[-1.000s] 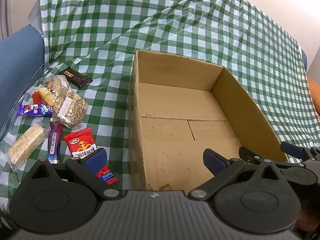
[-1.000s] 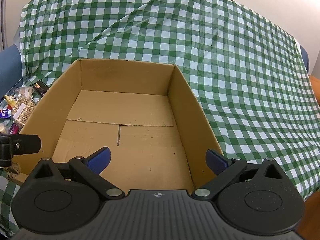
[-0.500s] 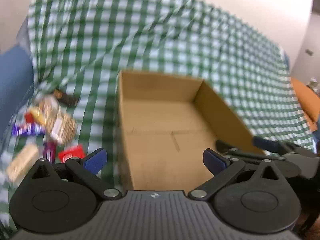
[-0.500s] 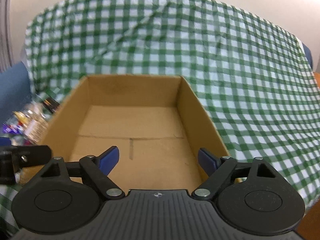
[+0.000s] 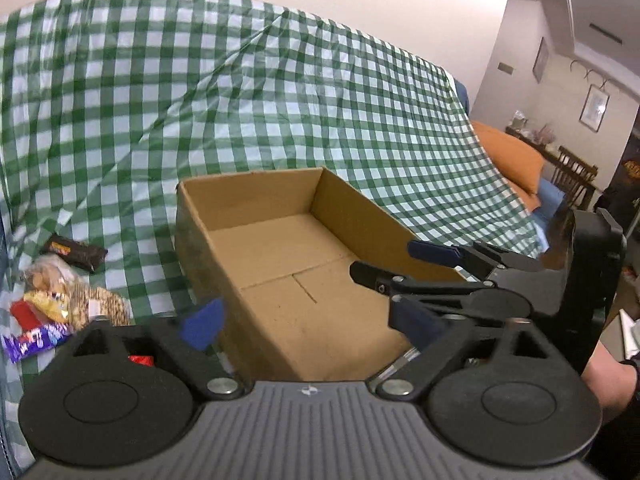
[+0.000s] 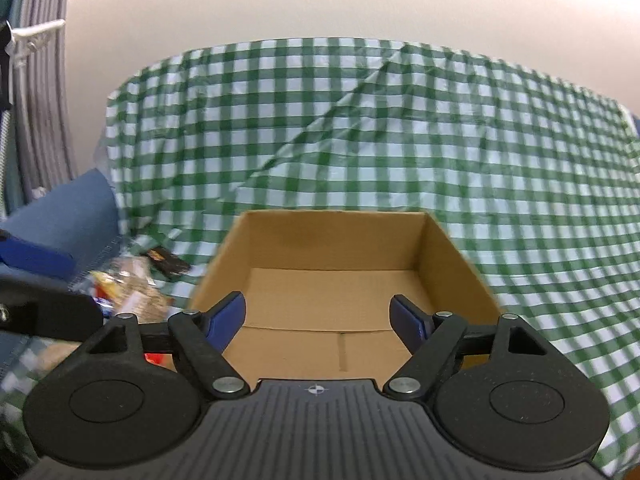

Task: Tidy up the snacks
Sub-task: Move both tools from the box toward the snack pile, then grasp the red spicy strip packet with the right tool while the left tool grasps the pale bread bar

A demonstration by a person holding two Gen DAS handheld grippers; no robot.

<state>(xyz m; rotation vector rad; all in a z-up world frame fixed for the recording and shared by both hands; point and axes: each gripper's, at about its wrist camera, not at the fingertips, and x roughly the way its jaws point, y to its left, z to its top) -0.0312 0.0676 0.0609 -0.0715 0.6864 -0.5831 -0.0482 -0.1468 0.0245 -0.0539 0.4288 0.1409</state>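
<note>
Pretty even indoor light here, soft and a bit flat, and we can't pin down one source. We get only faint shadow inside the cardboard box (image 5: 280, 248). Fisheye bends the checked cloth (image 6: 400, 128) hard toward the edges in both views. The snack pile (image 6: 132, 284) is smeared with motion blur in the right view, sharper in the left.

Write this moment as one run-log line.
cardboard box: empty | snacks: piled left of box | left gripper: open, closing | right gripper: open, closing
</note>
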